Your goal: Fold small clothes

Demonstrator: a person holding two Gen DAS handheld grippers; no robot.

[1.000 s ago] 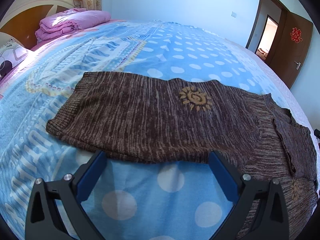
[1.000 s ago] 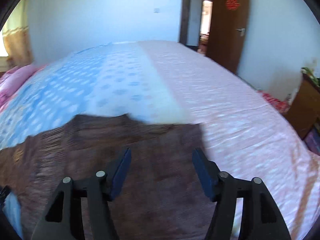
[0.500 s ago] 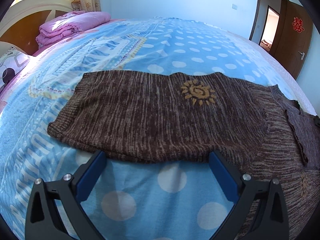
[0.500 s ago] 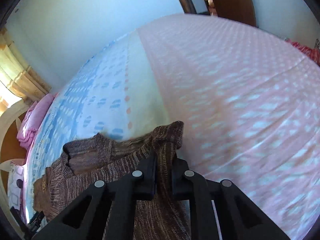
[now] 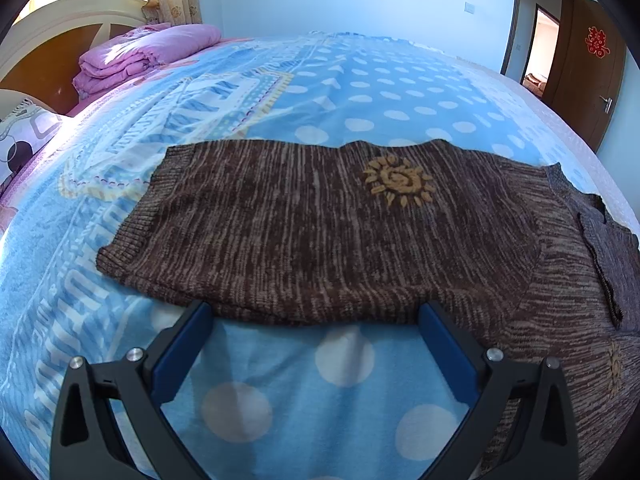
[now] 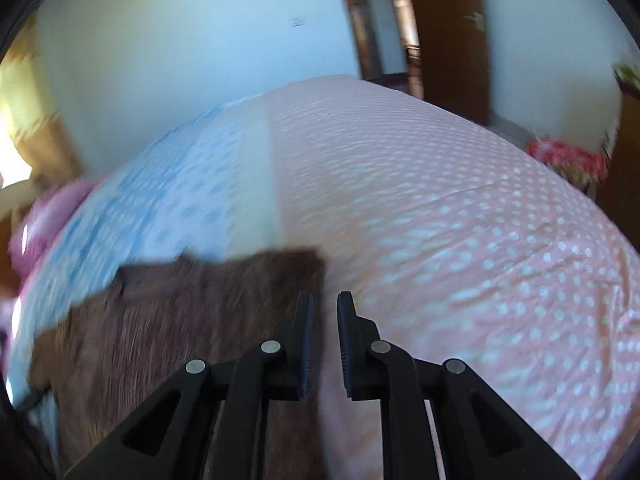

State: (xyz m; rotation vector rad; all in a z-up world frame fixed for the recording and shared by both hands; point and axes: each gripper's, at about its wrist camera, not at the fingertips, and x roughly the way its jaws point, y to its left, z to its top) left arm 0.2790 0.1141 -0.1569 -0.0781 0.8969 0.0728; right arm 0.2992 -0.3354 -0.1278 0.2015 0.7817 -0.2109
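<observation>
A brown knitted sweater (image 5: pixel 320 232) with a yellow sun motif (image 5: pixel 398 180) lies flat on the bed, and a part of it is folded over at the right. My left gripper (image 5: pixel 316 312) stands wide open just in front of the sweater's near edge, holding nothing. In the blurred right wrist view, the sweater (image 6: pixel 180 320) lies to the left of my right gripper (image 6: pixel 325 298). Its jaws are opening from a narrow gap. Only the pink sheet shows between them, and no cloth.
The bed carries a blue dotted blanket (image 5: pixel 340 92) and, on the right, a pink dotted sheet (image 6: pixel 460 240). A folded pink quilt (image 5: pixel 148 56) and a pillow (image 5: pixel 20 136) lie by the headboard (image 5: pixel 60 20). A brown door (image 5: pixel 592 72) stands at the far right.
Half a second ago my right gripper was shut on a raised fold of the sweater. It has now let go, and the cloth lies flat at its left. The left gripper has hardly moved.
</observation>
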